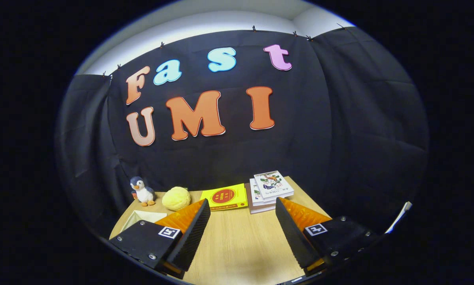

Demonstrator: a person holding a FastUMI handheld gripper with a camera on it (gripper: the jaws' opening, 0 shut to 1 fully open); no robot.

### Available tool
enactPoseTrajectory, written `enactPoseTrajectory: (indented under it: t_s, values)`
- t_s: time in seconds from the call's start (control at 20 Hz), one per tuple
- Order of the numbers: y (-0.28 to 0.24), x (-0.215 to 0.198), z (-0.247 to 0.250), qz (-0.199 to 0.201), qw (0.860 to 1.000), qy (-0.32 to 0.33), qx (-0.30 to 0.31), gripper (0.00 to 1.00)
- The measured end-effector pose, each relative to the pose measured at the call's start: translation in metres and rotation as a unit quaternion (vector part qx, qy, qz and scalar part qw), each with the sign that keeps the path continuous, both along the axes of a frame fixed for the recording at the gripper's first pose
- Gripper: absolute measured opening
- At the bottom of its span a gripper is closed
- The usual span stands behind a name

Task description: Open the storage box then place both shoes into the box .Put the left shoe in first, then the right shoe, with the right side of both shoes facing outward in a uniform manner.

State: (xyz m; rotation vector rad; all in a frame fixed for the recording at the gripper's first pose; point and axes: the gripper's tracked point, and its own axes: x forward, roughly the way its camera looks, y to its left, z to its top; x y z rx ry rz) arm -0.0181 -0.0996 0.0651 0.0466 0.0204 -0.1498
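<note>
My gripper [243, 206] stands open above a light wooden table [237, 241], its two fingers spread wide with only bare tabletop between them. A pale, cream-coloured corner of some object [144, 216] peeks out just behind the left finger; I cannot tell what it is.
Along the table's far edge, against the black cloth wall, stand a small penguin plush [142, 191], a yellow round plush [176, 198], a yellow book [225, 196] lying flat and a short stack of white books [270, 189]. A thin white thing [399, 217] pokes up off the table beyond the right finger.
</note>
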Motion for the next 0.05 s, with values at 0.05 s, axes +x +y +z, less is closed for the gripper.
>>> enactPoseTrajectory:
  t_s: [0.05]
  values:
    - [-0.0049, -0.0019, -0.0005, 0.005, 1.0, -0.004, -0.004, 0.99]
